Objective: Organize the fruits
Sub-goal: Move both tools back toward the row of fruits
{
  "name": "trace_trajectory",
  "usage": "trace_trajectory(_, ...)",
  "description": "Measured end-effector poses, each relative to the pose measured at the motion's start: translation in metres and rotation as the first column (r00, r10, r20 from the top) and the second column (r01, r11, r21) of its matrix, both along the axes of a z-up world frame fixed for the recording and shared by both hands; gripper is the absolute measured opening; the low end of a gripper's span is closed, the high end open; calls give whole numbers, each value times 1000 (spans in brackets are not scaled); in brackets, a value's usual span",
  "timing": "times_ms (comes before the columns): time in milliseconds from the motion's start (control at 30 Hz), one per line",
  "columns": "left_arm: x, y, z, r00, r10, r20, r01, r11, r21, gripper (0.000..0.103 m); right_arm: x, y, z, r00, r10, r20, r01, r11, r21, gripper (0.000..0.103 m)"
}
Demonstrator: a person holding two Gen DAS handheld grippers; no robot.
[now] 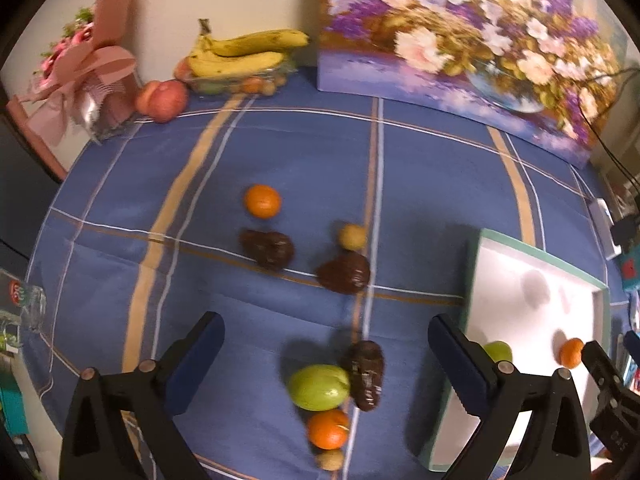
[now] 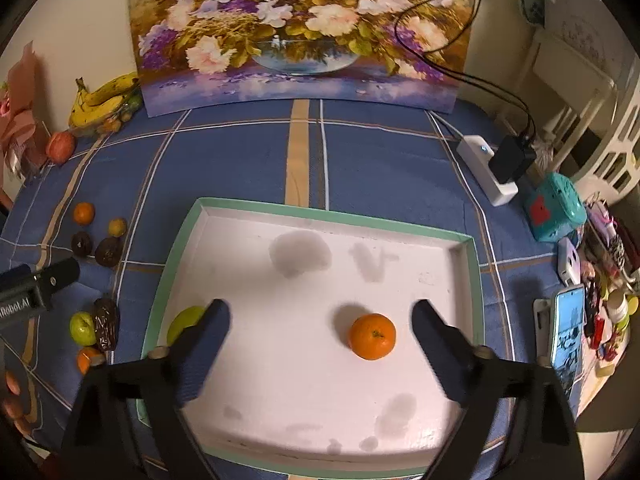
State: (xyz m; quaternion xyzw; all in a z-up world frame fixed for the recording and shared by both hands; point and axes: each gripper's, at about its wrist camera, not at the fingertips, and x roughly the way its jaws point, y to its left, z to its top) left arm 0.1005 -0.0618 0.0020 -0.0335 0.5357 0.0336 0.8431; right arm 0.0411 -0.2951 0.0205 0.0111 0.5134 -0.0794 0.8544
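Observation:
My left gripper (image 1: pixel 326 326) hangs open above the blue checked cloth with nothing between its fingers. Just below it lie a green fruit (image 1: pixel 318 386), a dark date (image 1: pixel 366 374) and an orange (image 1: pixel 328 428). Farther off sit another orange (image 1: pixel 262 201), two dates (image 1: pixel 267 248) and a small yellow fruit (image 1: pixel 352 236). My right gripper (image 2: pixel 320 312) is open over the white tray (image 2: pixel 320 210) with a green rim. An orange (image 2: pixel 372 336) rests in the tray between the fingers, untouched. A green fruit (image 2: pixel 186 320) lies in the tray's left corner, half hidden by a finger.
A flower painting (image 2: pixel 300 28) leans on the back wall. Bananas on a bowl (image 1: pixel 240 54), a peach (image 1: pixel 162 100) and a pink gift box (image 1: pixel 80 80) stand at the back left. A power strip (image 2: pixel 486 168), a teal box (image 2: pixel 554 208) and a phone (image 2: pixel 566 332) crowd the right edge.

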Motion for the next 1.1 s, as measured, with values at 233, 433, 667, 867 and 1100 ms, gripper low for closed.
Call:
trace_trajectory(233,-1,26,8,998,44,34,-45,999,16,103,3,25,6,998,49,33,-49,999,-11,94)
trace_trajectory(433,-2,48,13,996,75,51,-76,997,7,103,9,51,9,994,93,57,-93,996,-11,94)
trace_trajectory(667,-3,74,15,991,118,58,-118,993,-12,103,15,81,8,989,135,60,-134,991,-19,94)
trace_trajectory(867,-3,99,16,984,169,62,-167,985,-37,103,21,103,-1,984,170,45,-170,985,-10,94)
trace_trajectory(1100,-3,123,13,975,214,57,-209,975,-80,103,29,125,-7,980,192,55,-195,980,45,94)
